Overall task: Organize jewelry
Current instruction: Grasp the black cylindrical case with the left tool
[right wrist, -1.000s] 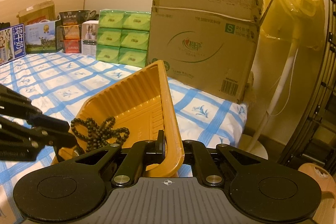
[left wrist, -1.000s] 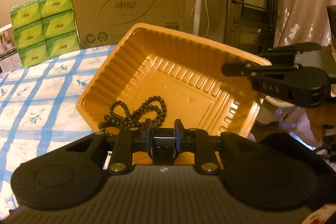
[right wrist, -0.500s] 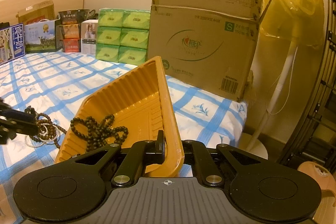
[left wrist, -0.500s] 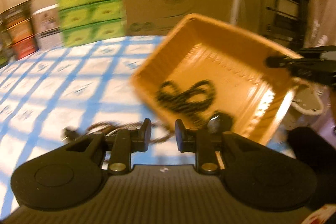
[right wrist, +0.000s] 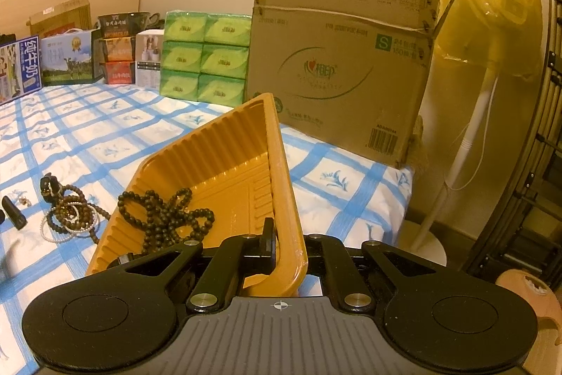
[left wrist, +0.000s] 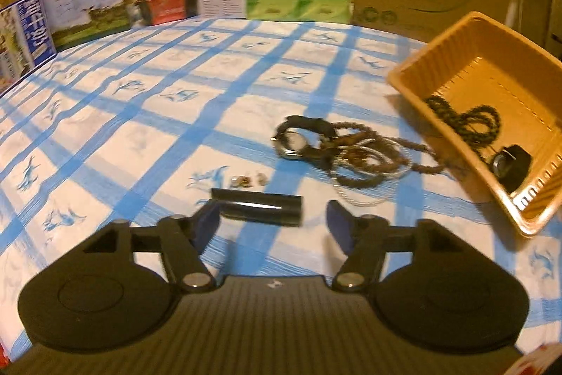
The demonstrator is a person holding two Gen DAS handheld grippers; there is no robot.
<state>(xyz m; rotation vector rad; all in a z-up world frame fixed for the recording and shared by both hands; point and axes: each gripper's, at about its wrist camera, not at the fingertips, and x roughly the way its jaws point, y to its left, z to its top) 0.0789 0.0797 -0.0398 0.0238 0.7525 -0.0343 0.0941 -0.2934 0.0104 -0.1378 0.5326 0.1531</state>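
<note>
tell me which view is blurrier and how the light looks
Left wrist view: motion-smeared, the watch and black tube look soft. Right wrist view: sharp, print on the cardboard box readable, beads crisp. Both views: warm yellow cast, fisheye bending at the edges.

Warm, yellowish indoor light fills both views, rather dim. The left wrist view is soft with motion blur, strongest on the orange tray (left wrist: pixel 414 83) and the boxes behind. The right wrist view is sharper. Fisheye bending curves the edges, and the corners go dark.

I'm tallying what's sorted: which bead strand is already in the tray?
The dark bead strand lies inside the orange tray. The brown strand sits tangled with a watch on the cloth outside.
</note>
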